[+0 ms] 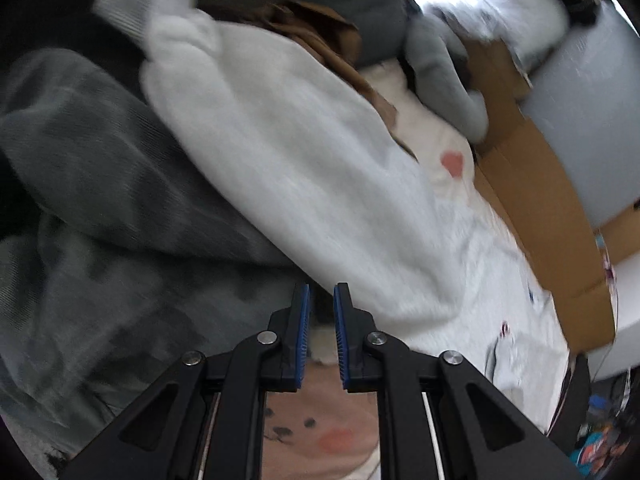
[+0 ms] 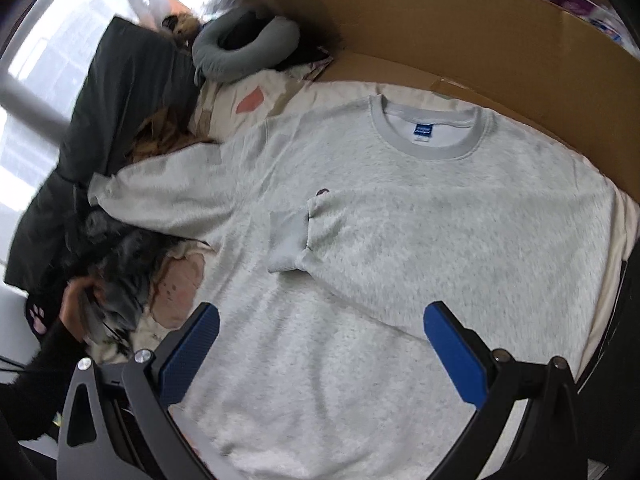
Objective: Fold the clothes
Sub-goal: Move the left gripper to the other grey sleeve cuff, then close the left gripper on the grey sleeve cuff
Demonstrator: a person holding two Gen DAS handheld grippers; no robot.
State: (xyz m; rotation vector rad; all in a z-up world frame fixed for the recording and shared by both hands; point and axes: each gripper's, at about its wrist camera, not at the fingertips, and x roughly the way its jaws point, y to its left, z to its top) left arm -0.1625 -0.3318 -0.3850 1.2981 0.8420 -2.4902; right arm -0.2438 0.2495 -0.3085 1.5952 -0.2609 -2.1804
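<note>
Right wrist view: right hand-held gripper tilts down, spread wide, empty, above the sweatshirt; left hand-held gripper nearly closed.

Both cameras ride the grippers, angled steeply downward. The left one sits close over the sweatshirt sleeve; the right one looks from farther back across the whole sweatshirt. Both catch the cardboard beyond the sweatshirt.

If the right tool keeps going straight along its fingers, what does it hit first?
Most likely the light grey sweatshirt laid flat below the open right tool, around the sleeve folded across its front; nothing appears to lie between, though depth is uncertain.
</note>
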